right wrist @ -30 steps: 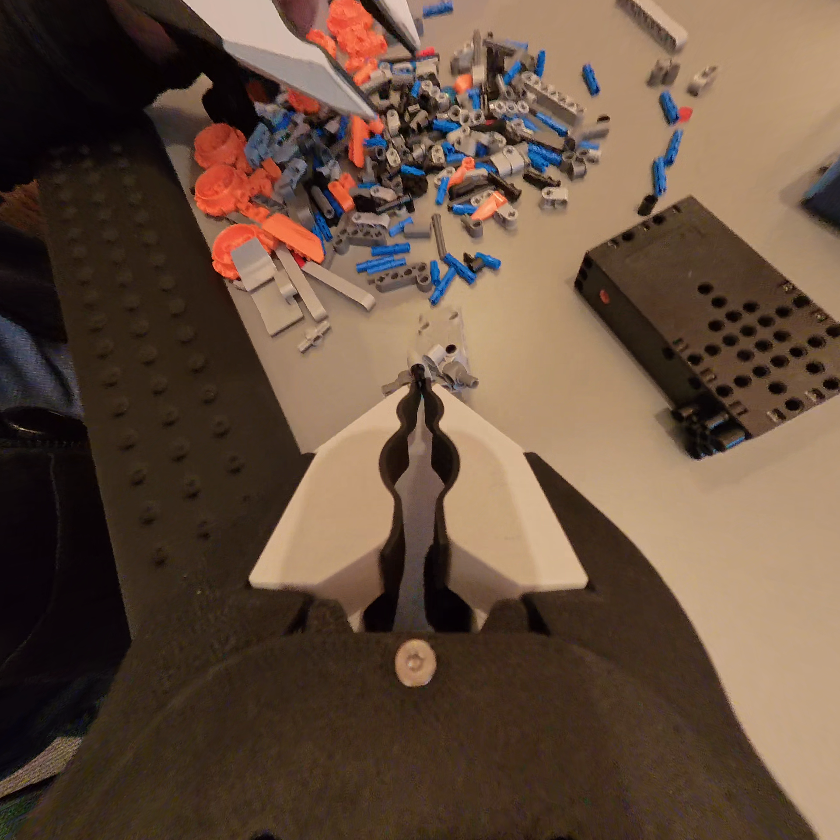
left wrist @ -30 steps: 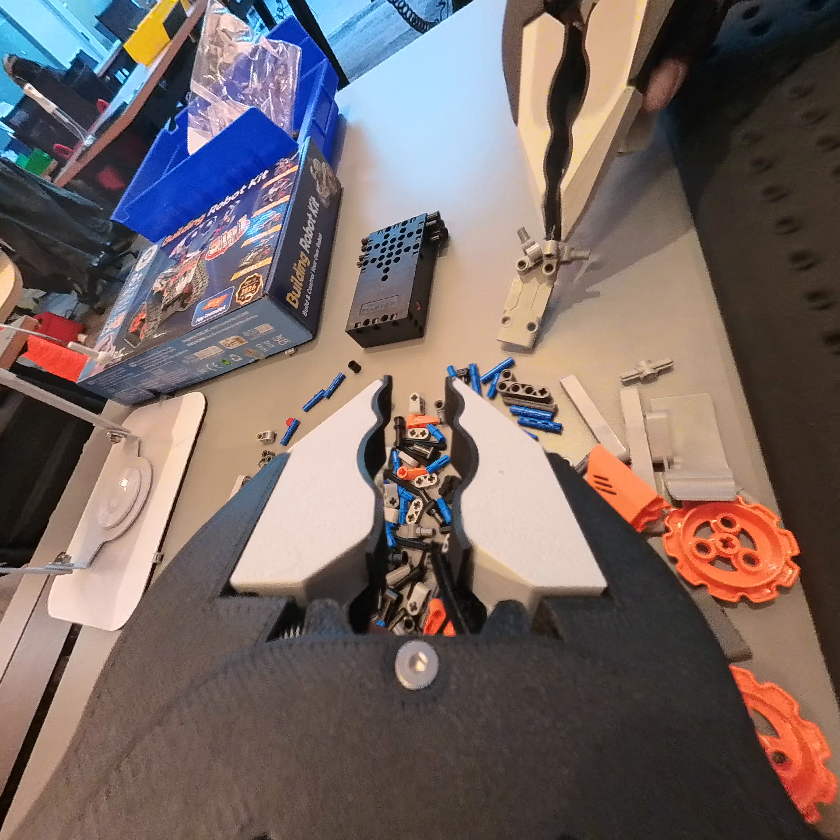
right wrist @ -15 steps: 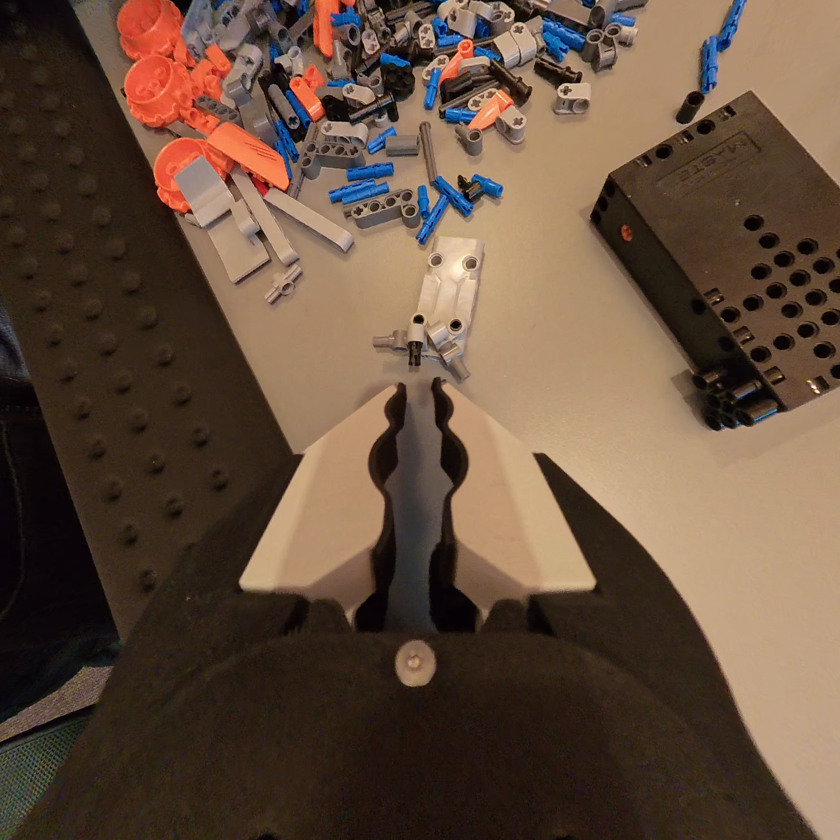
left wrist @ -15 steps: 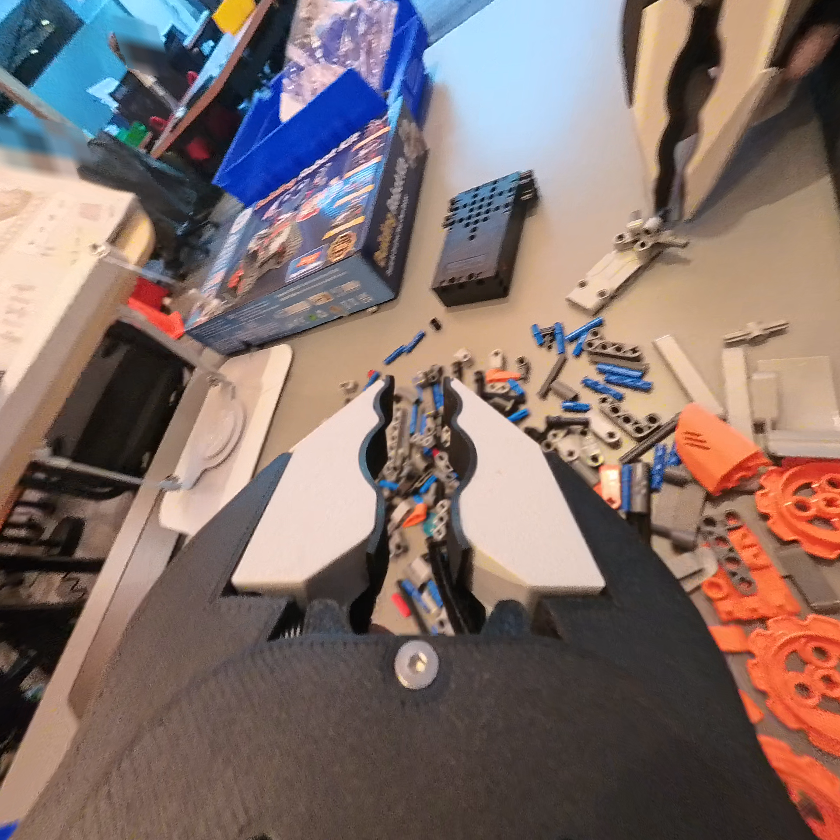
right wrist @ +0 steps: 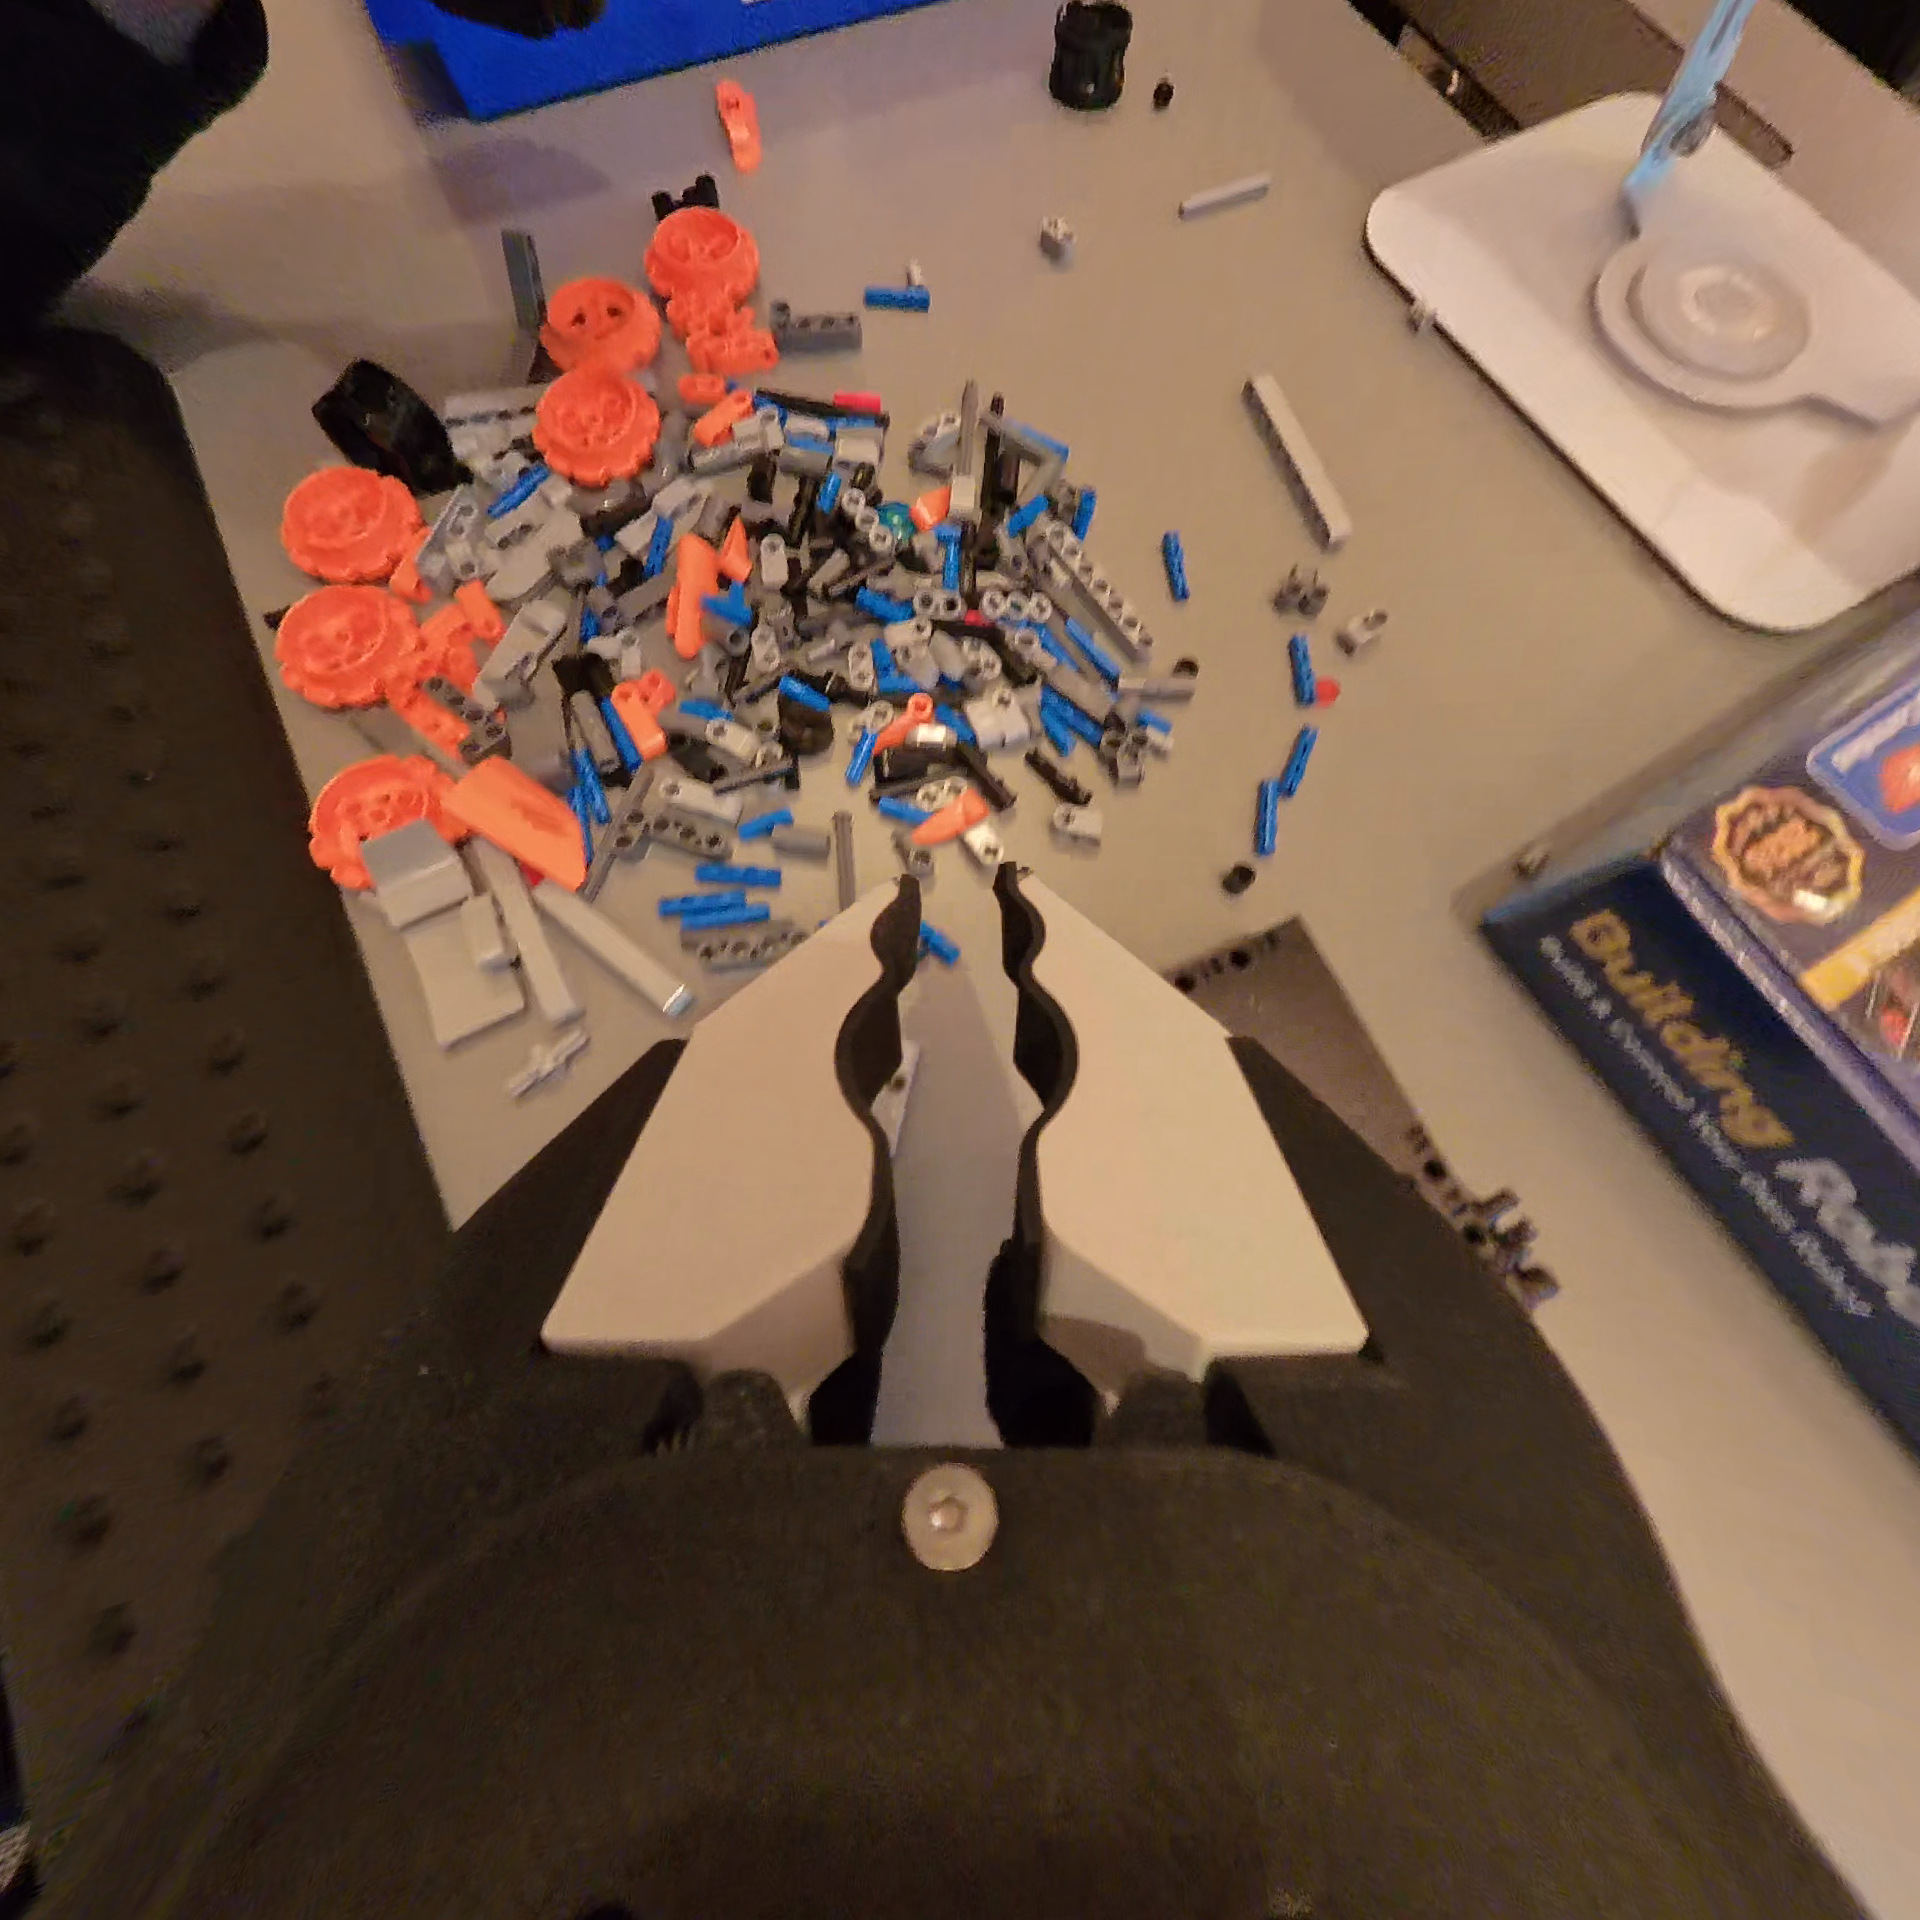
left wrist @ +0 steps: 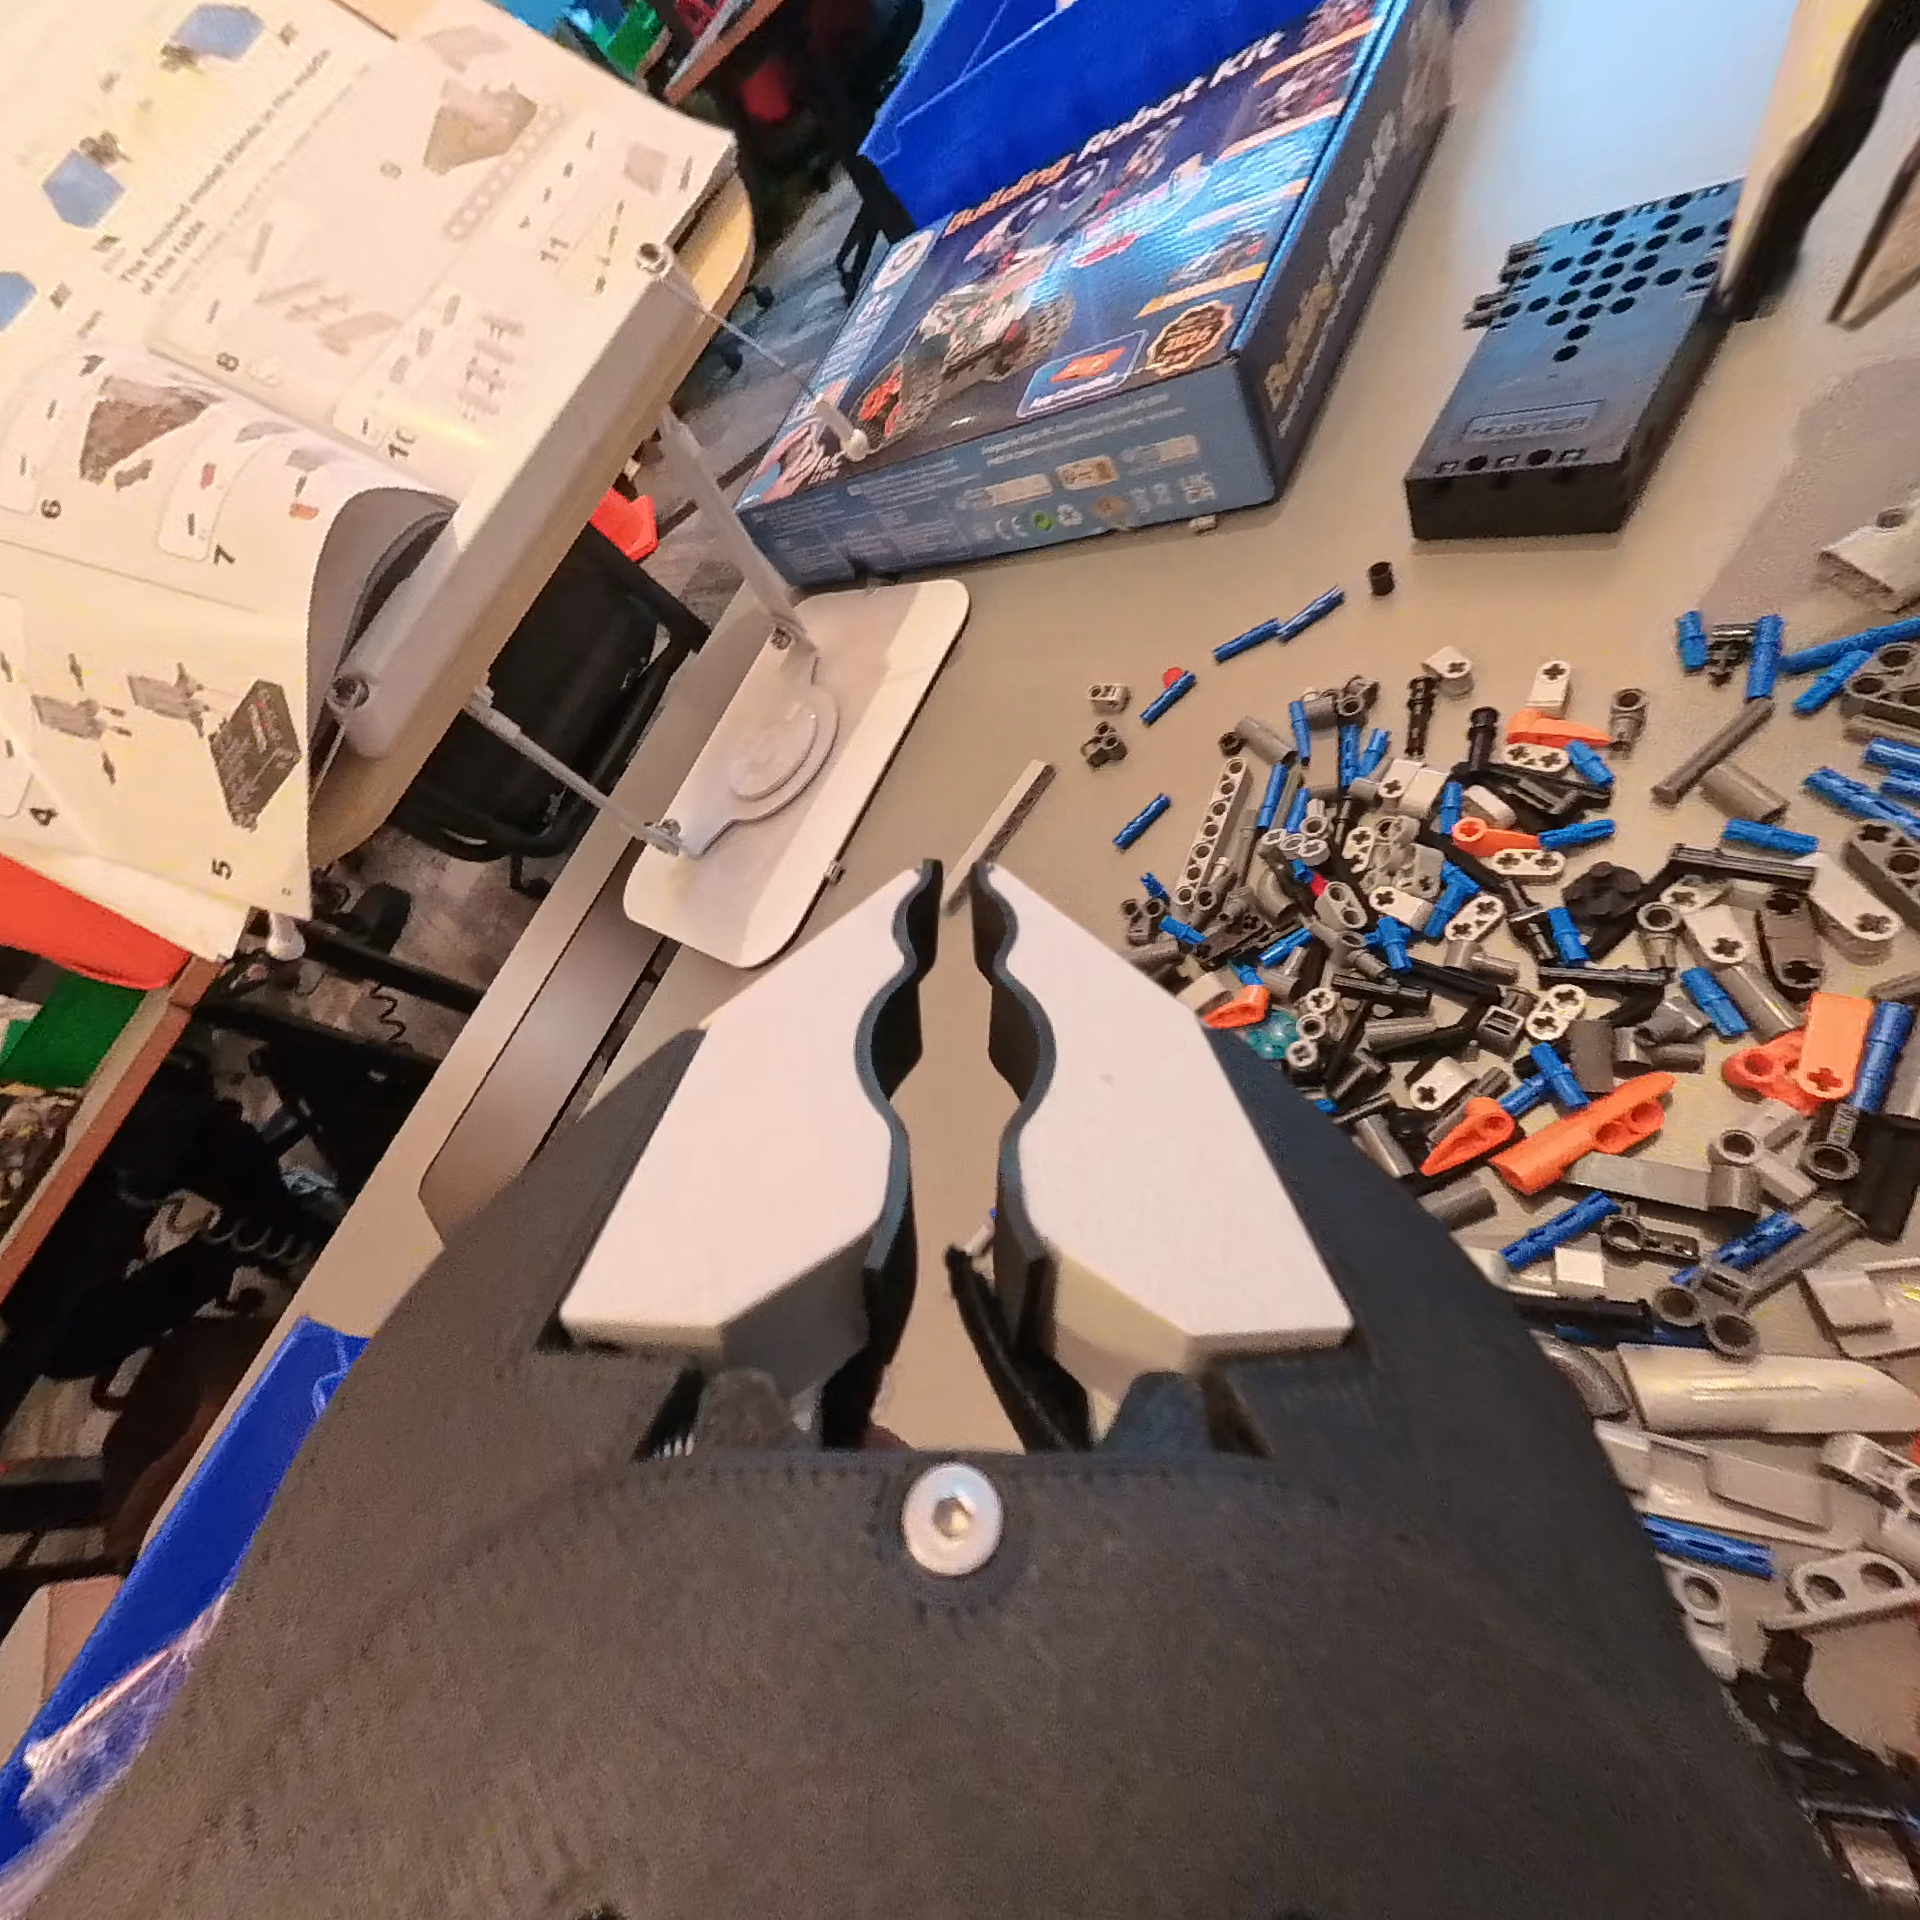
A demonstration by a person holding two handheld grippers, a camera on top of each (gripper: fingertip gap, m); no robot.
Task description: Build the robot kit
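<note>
A pile of small grey, black, blue and orange building parts (left wrist: 1507, 935) lies on the grey table (left wrist: 1039, 644). My left gripper (left wrist: 954, 878) is empty, its jaws a narrow gap apart, to the left of the pile. A loose grey beam (left wrist: 1003, 821) lies just past its tips. My right gripper (right wrist: 951, 883) is open and empty above the near edge of the same pile (right wrist: 779, 644). Its tip also shows at the top right of the left wrist view (left wrist: 1818, 156). A black perforated box (left wrist: 1569, 364) lies past the pile and is partly hidden by my right fingers (right wrist: 1299, 997).
A blue kit box (left wrist: 1091, 312) lies beyond the pile, and also shows at the right in the right wrist view (right wrist: 1766, 987). A white stand base (left wrist: 800, 769) near the table's left edge carries an instruction booklet (left wrist: 260, 364). Orange gears (right wrist: 353, 520) lie beside a black studded mat (right wrist: 125, 831). About 20 centimetres separates my left fingertips from my right. The loose grey beam (left wrist: 1003, 821) is about equally far from each gripper, around 20 centimetres. The right camera catches it too, in the right wrist view (right wrist: 1306, 475).
My right gripper let go of the small grey plate piece, opened and drew back. My left gripper swung left off the pile toward the stand base, and its jaws narrowed.
</note>
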